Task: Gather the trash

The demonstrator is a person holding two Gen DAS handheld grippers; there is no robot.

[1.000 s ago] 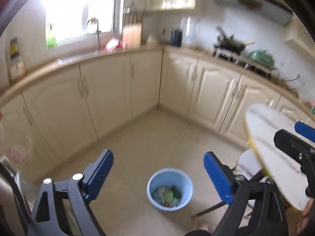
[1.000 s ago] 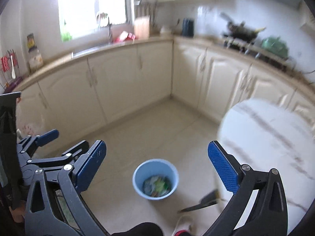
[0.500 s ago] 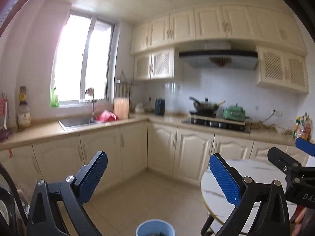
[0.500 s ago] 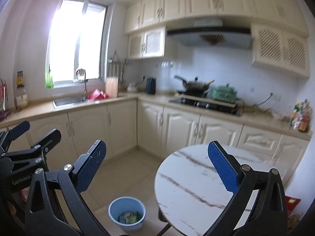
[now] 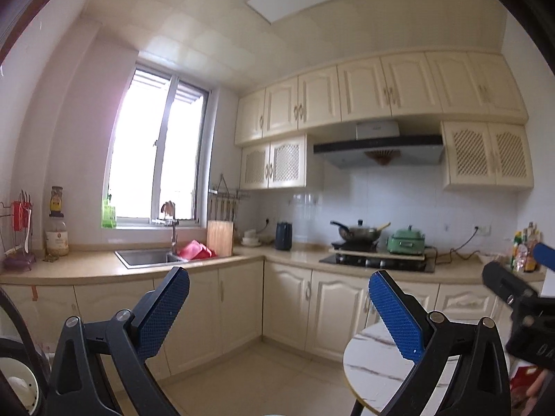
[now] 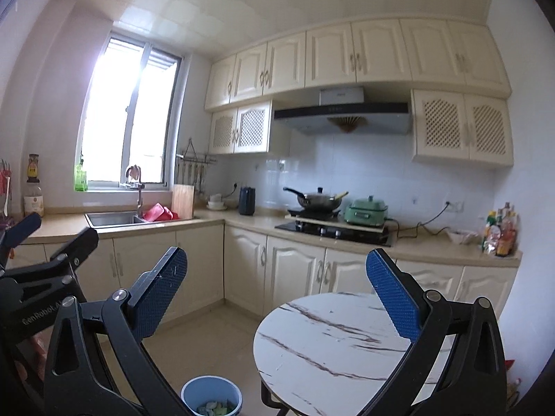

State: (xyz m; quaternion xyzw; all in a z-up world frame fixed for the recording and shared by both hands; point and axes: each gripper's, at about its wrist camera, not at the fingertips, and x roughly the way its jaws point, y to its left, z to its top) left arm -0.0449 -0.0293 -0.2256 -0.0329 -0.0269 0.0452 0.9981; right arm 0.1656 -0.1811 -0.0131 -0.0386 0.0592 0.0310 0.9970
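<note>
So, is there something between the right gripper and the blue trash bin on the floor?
Nothing visible. The right gripper is open and empty, and the blue trash bin stands on bare floor below it, just left of the round marble table.

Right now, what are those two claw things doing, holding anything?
Left gripper: open wide after just opening further, nothing between its pads.
Right gripper: open wide, holding nothing.

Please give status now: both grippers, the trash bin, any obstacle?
Left gripper open, jaws just opened wider, nothing between. Right gripper open, empty. Blue trash bin on floor beside round marble table, trash inside. Nothing blocking.
</note>
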